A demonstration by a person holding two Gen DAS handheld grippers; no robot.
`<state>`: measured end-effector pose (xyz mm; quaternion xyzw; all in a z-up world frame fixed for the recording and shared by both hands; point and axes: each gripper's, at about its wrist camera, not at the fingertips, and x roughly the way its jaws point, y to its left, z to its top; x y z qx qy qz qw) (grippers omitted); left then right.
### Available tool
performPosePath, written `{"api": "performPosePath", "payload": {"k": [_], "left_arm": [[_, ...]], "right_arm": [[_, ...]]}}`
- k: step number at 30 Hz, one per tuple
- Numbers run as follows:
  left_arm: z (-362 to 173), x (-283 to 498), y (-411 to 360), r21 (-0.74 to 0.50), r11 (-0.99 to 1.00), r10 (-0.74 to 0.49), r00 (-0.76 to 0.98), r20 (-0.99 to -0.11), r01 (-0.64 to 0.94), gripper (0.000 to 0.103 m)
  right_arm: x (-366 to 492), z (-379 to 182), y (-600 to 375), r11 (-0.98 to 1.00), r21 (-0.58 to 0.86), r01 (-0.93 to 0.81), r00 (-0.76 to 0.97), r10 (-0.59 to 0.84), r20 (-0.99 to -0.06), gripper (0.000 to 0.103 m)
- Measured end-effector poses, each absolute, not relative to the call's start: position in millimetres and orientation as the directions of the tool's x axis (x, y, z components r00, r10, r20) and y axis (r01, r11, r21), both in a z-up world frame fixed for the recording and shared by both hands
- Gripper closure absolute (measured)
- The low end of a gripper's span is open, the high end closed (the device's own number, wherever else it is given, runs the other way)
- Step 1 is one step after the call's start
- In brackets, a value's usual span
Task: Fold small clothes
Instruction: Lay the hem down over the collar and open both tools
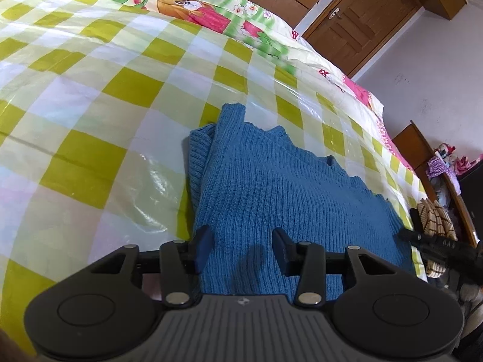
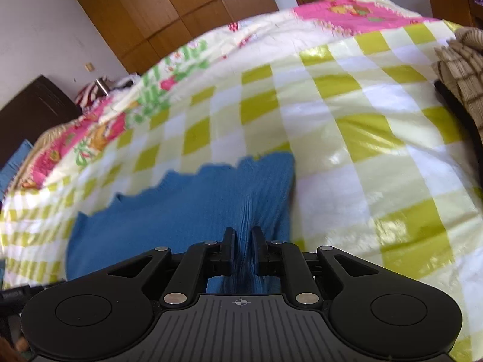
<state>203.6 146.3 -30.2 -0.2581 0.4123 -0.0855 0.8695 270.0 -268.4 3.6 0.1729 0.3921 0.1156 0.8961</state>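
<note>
Blue knitted sweater (image 1: pixel 271 187) lay folded on the checked bed (image 1: pixel 90 96), the right tool (image 2: pixel 241 238) pinching its near edge, the left tool (image 1: pixel 241 241) hanging wide above it, likely to square the fold.

Left wrist camera rides low and close, tilted down over its own fingers, looking toward twelve o'clock across the blue ribbed knit garment (image 1: pixel 271 187) to the brown wooden door (image 1: pixel 359 21) at one o'clock. Right wrist camera sits equally near, same garment (image 2: pixel 187 208) dead ahead. Both share the green-and-white checked glossy bedcover (image 1: pixel 105 90) (image 2: pixel 347 105).
</note>
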Motion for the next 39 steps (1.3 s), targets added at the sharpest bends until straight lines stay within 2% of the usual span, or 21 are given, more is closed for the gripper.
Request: {"api": "performPosePath", "payload": {"k": [2,5,7,8,10,12,14,16,17,18,21,22,25,29,32,35,37,39], "left_arm": [[-30,206,144,-0.509,0.859,-0.358,0.644,-0.676,-0.057,0.045],[-29,206,143,-0.512,0.857,-0.364,0.644,-0.673,-0.051,0.043],[-29,205,144,-0.519,0.853,-0.367,0.645,-0.67,-0.054,0.043],[-29,205,145,-0.525,0.849,-0.37,0.647,-0.667,-0.057,0.043],[-25,202,148,-0.539,0.84,-0.376,0.658,-0.652,-0.054,0.043],[-21,197,151,-0.561,0.827,-0.396,0.669,-0.628,-0.037,0.043],[-20,194,150,-0.574,0.818,-0.41,0.671,-0.618,-0.029,0.043],[-24,194,146,-0.571,0.821,-0.414,0.661,-0.626,-0.027,0.043],[-27,196,143,-0.562,0.826,-0.408,0.656,-0.635,-0.031,0.043],[-30,197,140,-0.554,0.832,-0.4,0.652,-0.644,-0.037,0.043],[-30,199,134,-0.538,0.842,-0.382,0.661,-0.647,-0.04,0.043],[-28,199,133,-0.529,0.847,-0.374,0.664,-0.648,-0.039,0.043],[-26,201,133,-0.513,0.858,-0.361,0.666,-0.653,-0.038,0.043],[-22,197,137,-0.481,0.875,-0.316,0.681,-0.661,-0.06,0.043],[-18,189,141,-0.442,0.893,-0.267,0.698,-0.665,-0.079,0.043],[-12,188,147,-0.483,0.872,-0.291,0.716,-0.635,-0.074,0.043],[-8,196,145,-0.48,0.875,-0.288,0.73,-0.62,-0.062,0.043],[-10,207,141,-0.482,0.875,-0.298,0.726,-0.619,-0.051,0.042]], "right_arm": [[278,6,-257,0.934,0.346,-0.09,0.671,0.314,-0.672,0.078],[299,-1,-239,0.967,0.241,-0.08,0.643,0.235,-0.729,0.078],[310,-4,-231,0.978,0.19,-0.08,0.636,0.197,-0.746,0.085],[315,-5,-230,0.979,0.188,-0.078,0.63,0.194,-0.752,0.094],[319,3,-232,0.964,0.256,-0.077,0.621,0.247,-0.744,0.095],[309,25,-240,0.91,0.399,-0.107,0.651,0.368,-0.664,0.096],[292,50,-253,0.811,0.561,-0.166,0.688,0.503,-0.524,0.096],[273,61,-269,0.732,0.655,-0.187,0.726,0.552,-0.41,0.096],[269,58,-275,0.718,0.672,-0.18,0.739,0.55,-0.39,0.096],[270,49,-279,0.735,0.661,-0.154,0.742,0.527,-0.414,0.096],[294,-2,-281,0.858,0.514,0.024,0.673,0.366,-0.643,0.096],[299,-14,-283,0.876,0.478,0.065,0.651,0.326,-0.685,0.096],[293,-18,-294,0.851,0.517,0.09,0.672,0.331,-0.662,0.096],[293,-15,-288,0.891,0.447,0.074,0.67,0.288,-0.684,0.096],[288,-8,-278,0.917,0.398,0.032,0.691,0.268,-0.672,0.09],[284,1,-271,0.924,0.383,-0.004,0.7,0.276,-0.658,0.089],[285,4,-265,0.937,0.346,-0.038,0.695,0.273,-0.665,0.083],[286,4,-262,0.944,0.328,-0.04,0.694,0.263,-0.67,0.081]]}}
